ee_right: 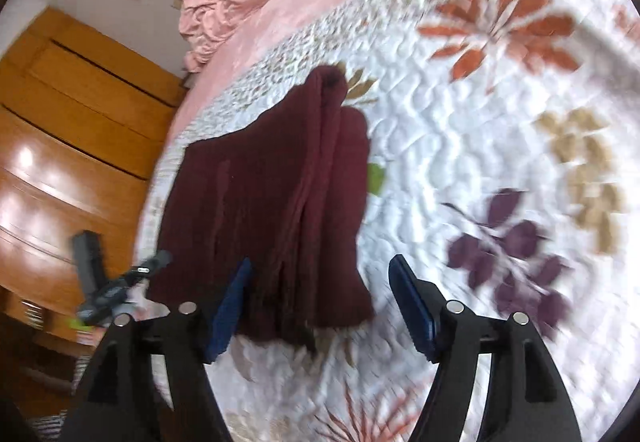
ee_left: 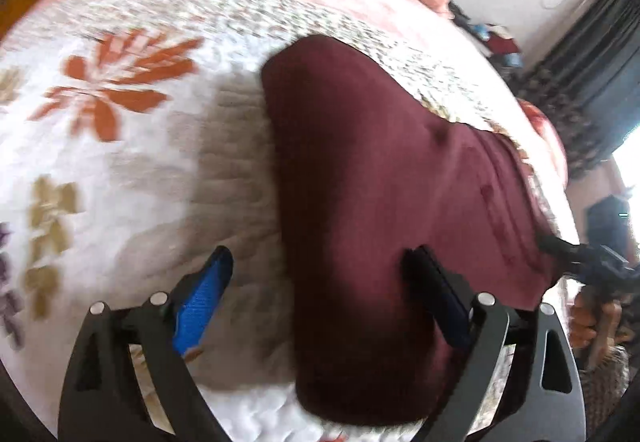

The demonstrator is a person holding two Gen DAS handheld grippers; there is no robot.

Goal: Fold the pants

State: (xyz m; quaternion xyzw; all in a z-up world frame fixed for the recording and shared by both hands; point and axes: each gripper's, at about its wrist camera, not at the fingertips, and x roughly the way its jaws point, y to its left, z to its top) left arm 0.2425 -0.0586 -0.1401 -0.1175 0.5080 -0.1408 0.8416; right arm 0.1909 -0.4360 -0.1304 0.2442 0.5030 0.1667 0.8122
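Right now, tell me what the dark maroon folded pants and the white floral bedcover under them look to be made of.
Dark maroon folded pants: apparently a soft, matte knit or fleece; no sheen, thick rounded fold edges. Blur leaves the weave unclear.
White floral bedcover: seemingly quilted cotton-like fabric, matte; puckered stitch ripples and printed flowers show.

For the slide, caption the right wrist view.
Right gripper, jaws open, above the near edge of folded maroon pants lying on a floral quilt.
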